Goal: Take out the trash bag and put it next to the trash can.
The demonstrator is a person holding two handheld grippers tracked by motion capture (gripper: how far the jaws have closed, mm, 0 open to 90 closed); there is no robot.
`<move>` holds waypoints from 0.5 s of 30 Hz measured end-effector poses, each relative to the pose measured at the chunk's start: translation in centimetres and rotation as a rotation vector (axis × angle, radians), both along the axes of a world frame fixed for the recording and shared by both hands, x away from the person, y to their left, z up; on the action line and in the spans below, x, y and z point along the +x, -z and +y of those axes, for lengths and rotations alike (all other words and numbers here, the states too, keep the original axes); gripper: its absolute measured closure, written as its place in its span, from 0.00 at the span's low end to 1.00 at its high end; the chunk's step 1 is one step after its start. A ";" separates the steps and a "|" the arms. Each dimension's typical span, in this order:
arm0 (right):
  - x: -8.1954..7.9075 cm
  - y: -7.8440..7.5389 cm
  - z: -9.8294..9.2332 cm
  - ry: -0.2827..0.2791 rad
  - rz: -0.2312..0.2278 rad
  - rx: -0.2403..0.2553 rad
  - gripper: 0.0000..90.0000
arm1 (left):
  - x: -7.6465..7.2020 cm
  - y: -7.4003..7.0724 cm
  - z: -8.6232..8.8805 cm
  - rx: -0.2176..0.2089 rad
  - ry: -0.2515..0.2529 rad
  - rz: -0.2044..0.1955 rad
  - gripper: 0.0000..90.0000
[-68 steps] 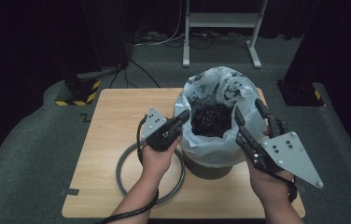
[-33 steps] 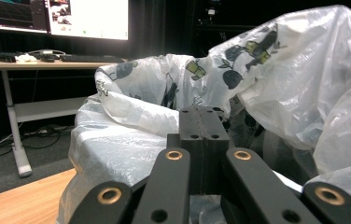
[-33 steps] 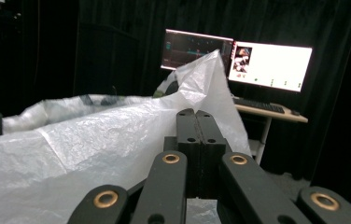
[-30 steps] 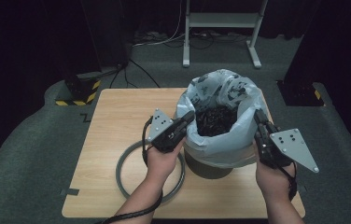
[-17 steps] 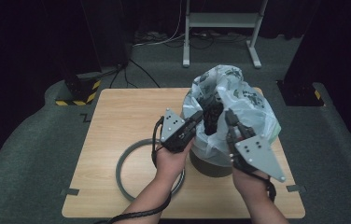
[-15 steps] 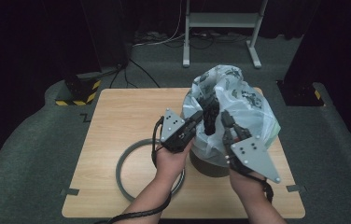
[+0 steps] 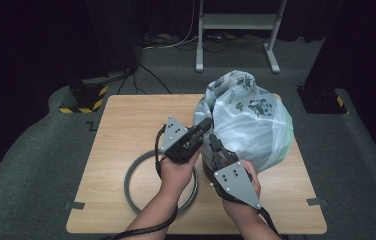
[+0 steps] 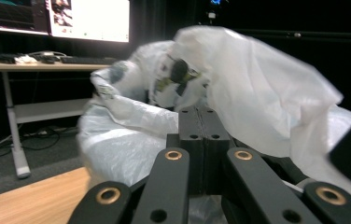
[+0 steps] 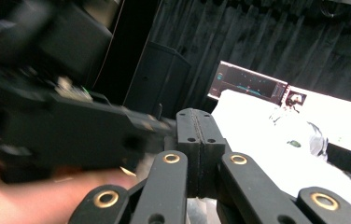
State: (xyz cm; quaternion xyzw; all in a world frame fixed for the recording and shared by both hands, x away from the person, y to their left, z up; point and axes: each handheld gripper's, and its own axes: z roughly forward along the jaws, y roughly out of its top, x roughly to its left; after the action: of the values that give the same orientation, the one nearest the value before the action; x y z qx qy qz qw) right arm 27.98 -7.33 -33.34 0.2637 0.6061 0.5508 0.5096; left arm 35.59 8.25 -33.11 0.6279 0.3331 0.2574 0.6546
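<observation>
Film of the white trash bag [image 7: 248, 125] is thin, soft and slippery, so I treat it as a material that stretches and tears under a sharp pull rather than one that holds shape. The bag lines a dark bin [image 7: 211, 170] standing on the right half of the wooden table [image 7: 126, 125], and its mouth is drawn up and over so the contents are covered. I judge the load to be moderately heavy for such film; the bin, not the bag, should carry it until the neck is secured. My left gripper [image 7: 202, 128] sits at the bag's near-left side, jaws clenched, apparently pinching a fold of film; the left gripper view shows plastic [image 8: 267, 93] draped just beyond the tips. My right gripper [image 7: 215, 146] lies just beside it, also clenched; whether film is caught there I cannot tell. Best hold: gathered, multi-layer rim, never a single stretched sheet. A grey ring [image 7: 141, 192] lies left of the bin.
</observation>
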 end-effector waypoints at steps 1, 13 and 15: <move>0.0 0.0 0.0 0.000 0.000 0.000 1.00 | 0.0 0.0 0.0 0.000 0.000 0.000 0.97; 1.1 1.9 0.2 -0.015 0.044 -0.020 1.00 | -0.5 -2.1 1.5 -0.046 0.005 -0.023 0.63; 1.2 1.9 0.1 -0.027 0.041 -0.023 1.00 | 0.2 -2.0 1.0 -0.041 0.022 0.020 0.53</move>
State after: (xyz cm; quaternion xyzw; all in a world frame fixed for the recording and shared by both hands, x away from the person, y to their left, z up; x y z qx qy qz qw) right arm 29.19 -7.19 -35.20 0.2612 0.6261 0.5450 0.4926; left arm 35.79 9.23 -31.13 0.6205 0.3379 0.2367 0.6669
